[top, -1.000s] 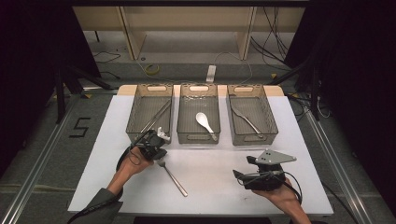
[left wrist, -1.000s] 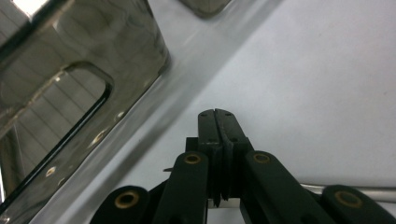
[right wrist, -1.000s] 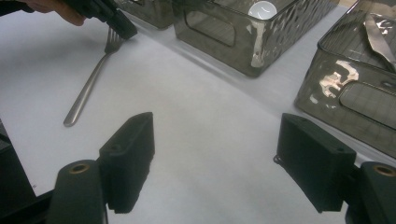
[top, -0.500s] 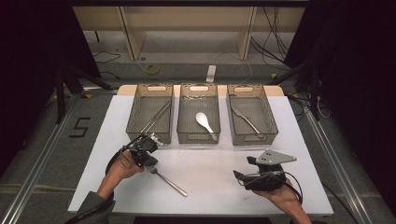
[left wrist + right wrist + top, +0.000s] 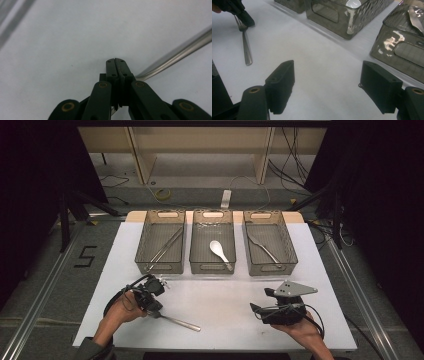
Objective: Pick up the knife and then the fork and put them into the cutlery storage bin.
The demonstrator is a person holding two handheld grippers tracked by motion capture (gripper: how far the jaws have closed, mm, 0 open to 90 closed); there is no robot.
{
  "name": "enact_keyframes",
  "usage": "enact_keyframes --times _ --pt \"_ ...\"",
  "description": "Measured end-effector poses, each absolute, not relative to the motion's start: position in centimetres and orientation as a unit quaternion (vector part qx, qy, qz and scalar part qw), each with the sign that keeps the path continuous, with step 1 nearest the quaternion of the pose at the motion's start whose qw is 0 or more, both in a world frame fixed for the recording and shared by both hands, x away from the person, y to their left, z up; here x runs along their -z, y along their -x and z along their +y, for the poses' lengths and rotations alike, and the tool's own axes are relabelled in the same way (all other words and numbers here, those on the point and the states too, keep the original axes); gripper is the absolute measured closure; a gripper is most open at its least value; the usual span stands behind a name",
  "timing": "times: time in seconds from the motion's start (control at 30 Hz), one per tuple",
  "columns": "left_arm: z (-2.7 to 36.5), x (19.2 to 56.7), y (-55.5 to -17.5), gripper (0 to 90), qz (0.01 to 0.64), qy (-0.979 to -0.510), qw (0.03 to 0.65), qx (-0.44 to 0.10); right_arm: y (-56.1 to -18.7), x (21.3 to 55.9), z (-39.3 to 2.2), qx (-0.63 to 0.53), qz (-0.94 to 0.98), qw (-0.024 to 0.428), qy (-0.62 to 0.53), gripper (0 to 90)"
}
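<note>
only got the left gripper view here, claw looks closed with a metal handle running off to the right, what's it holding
Observer: A fork. In the right gripper view the left claw is clamped at the tines end, with the handle lying on the white table.
Operator: where's the other claw
Observer: The right claw sits near the table's front right, jaws wide apart, with nothing between them.
Operator: where would a fork go
Observer: Three bins stand in a row at the far side. The right bin already has what looks like a fork in it, the middle bin a white spoon, and the left bin long thin sticks, maybe chopsticks.
</note>
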State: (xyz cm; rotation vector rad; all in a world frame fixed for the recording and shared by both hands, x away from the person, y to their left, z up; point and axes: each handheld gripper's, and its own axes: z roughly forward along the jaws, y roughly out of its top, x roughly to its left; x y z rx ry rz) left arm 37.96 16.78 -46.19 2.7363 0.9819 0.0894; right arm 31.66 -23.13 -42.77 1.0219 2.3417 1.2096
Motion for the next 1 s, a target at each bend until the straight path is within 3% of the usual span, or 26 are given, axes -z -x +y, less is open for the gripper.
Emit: enact_keyframes --times 0.07,0.4,0.53,0.83,1.0 --pt "16.8 46.0 -37.8 88.5 0.329 -0.936 0.123 -0.033 -31.7 42.8 -23.1 -0.422 0.819 0.156 -0.357 28.6" --pt "15.4 44.4 -36.4 46.7 0.257 -0.954 0.150 -0.043 -31.7 42.9 -23.1 -0.421 0.820 0.154 -0.356 28.6" --pt "15.2 44.5 -36.3 38.3 0.242 -0.958 0.150 -0.030 -31.7 42.9 -23.0 -0.421 0.820 0.152 -0.356 28.6" --pt "14.7 45.4 -36.1 35.6 0.225 -0.966 0.127 -0.020 -31.8 43.0 -22.9 -0.419 0.823 0.148 -0.353 28.6" --pt "14.6 45.8 -35.9 41.0 0.205 -0.972 0.110 -0.020 -31.8 43.1 -22.9 -0.418 0.824 0.148 -0.353 28.6"
